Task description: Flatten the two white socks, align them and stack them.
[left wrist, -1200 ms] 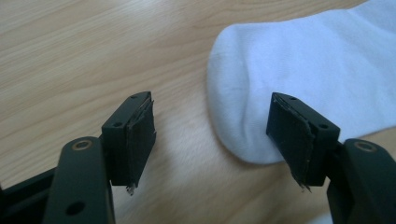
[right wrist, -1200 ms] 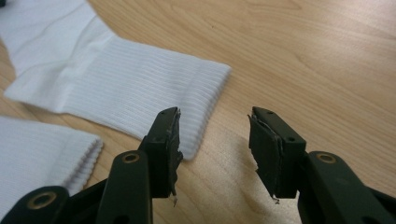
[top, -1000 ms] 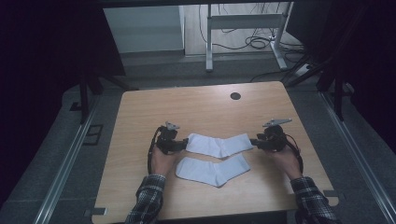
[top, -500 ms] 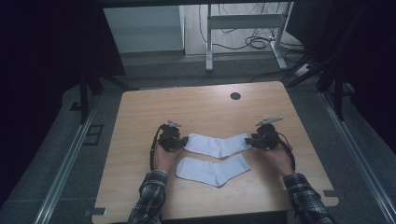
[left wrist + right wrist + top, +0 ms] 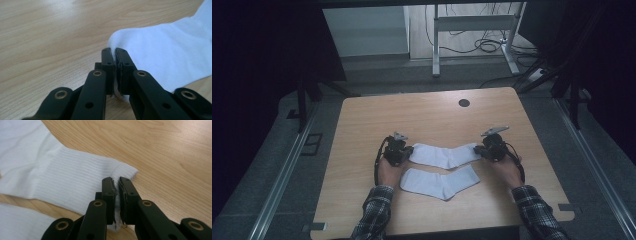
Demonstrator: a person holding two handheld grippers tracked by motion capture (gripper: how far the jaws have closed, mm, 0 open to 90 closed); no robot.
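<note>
Ribbed white cloth sock (image 5: 75,182) on smooth matt wooden table (image 5: 422,115).

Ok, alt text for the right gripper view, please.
The right gripper is shut on the ribbed cuff corner of a white sock lying on the wooden table. Part of a second white sock shows at lower left.

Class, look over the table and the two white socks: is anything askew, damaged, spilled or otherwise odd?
Nothing stands out. Two white socks lie flat on the wooden table, the far sock above the near sock, both clean and whole. The left gripper pinches the far sock's toe end and the right gripper its ribbed cuff. Nothing is spilled or torn.
</note>
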